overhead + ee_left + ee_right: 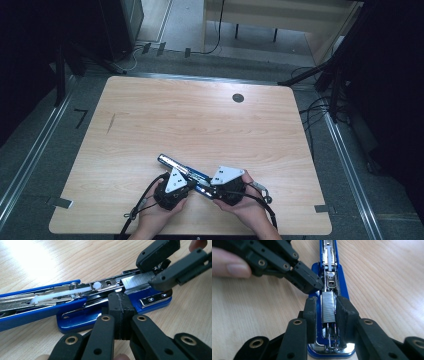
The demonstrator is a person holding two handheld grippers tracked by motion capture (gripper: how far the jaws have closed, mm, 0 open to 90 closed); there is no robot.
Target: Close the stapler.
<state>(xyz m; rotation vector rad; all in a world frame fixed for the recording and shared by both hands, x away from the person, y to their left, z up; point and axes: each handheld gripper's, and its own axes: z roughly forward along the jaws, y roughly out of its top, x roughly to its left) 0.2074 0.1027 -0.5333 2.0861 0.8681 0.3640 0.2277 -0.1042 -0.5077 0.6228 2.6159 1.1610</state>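
Two grippers at the open blue stapler (184, 173), near the table's (200, 120) bottom edge.
Left gripper (119, 315) is closed tight beside it; right gripper's (329, 312) jaws stand apart around the staples (329, 308); bare wood above.

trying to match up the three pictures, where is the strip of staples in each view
High view: too small to make out; it would lie in the open blue stapler between the two hands at bottom centre.
Left gripper view: strip of staples at upper right, in the metal channel, beside the right gripper's jaws.
Right gripper view: centre, between that gripper's own jaws.
Shared landmark: the stapler's blue base.
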